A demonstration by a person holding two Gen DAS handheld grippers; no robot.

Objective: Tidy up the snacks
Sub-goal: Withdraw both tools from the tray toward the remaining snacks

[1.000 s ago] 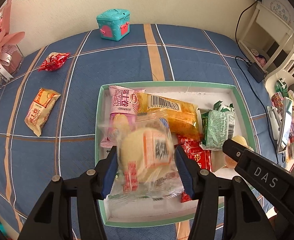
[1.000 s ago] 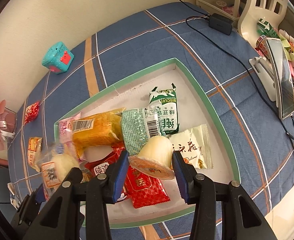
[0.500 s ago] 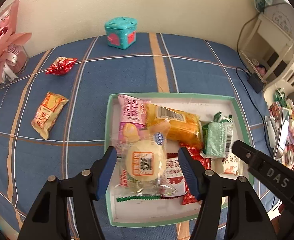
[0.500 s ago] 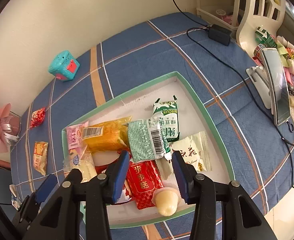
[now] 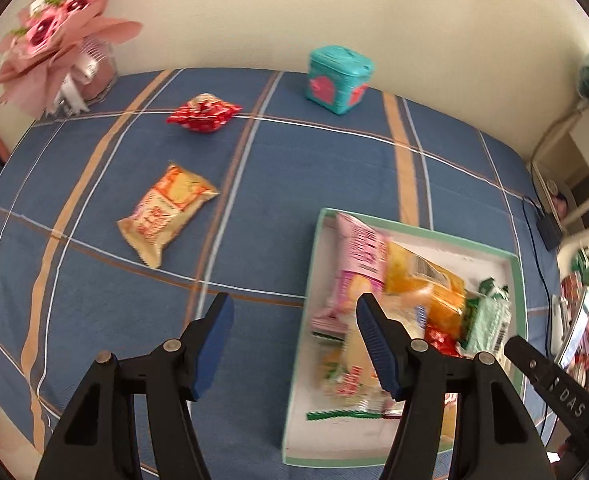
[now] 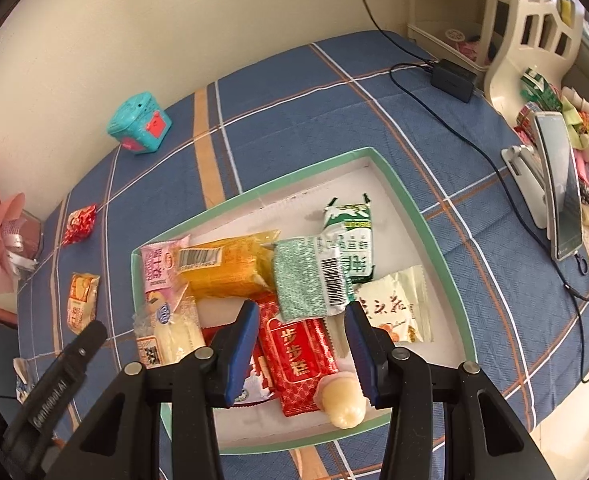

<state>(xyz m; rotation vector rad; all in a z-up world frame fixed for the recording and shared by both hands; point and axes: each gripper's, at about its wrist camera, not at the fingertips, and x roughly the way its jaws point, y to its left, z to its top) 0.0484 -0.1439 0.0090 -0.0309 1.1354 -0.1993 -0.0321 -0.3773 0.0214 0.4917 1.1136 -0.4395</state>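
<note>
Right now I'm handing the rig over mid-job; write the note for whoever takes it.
Left gripper: open, nothing between the fingers, over the blue cloth just left of the box.
Right gripper: jaws apart and empty, above the box; the jelly cup lies loose by the near rim.
Done: the box holds the wrapped bun, pink packet, yellow cake, green packets, red packet and cream packet.
Left: the orange packet and red candy lie on the cloth, outside the box.
</note>
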